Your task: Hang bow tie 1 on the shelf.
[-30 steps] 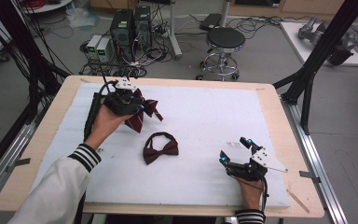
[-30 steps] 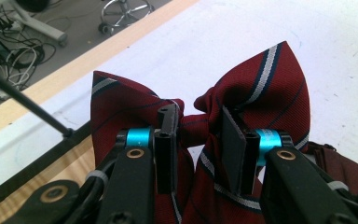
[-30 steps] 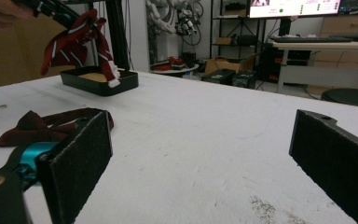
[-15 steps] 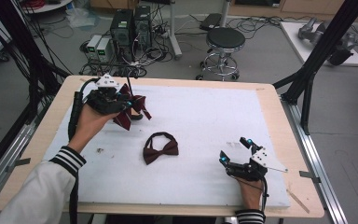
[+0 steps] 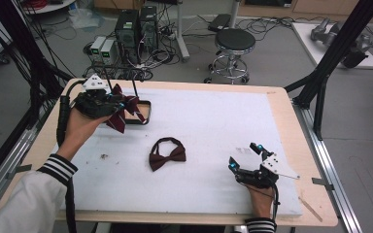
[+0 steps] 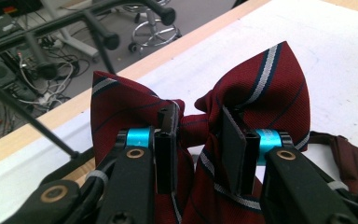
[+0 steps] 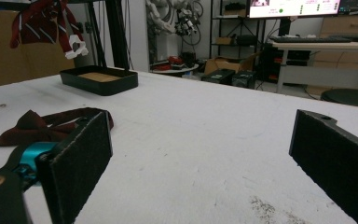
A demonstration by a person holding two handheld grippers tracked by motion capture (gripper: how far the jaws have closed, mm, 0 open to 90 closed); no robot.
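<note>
My left hand-held gripper (image 5: 119,108) is clamped on the knot of the striped bow tie (image 6: 242,107), held above the black tray (image 5: 143,112) at the far-left of the worktop (image 5: 213,121); its wings spread crosswise to the jaws, and the tails appear to hang downward. My right hand-held gripper (image 5: 245,156) rests near the front edge, jaws apart and empty. The plain bow tie (image 5: 167,156) lies mid-worktop, long axis left-right.

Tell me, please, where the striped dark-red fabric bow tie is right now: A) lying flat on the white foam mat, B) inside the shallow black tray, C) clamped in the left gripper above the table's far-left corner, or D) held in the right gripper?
C: the left gripper pinches the striped dark-red fabric bow tie at its knot, raised off the white foam mat.
</note>
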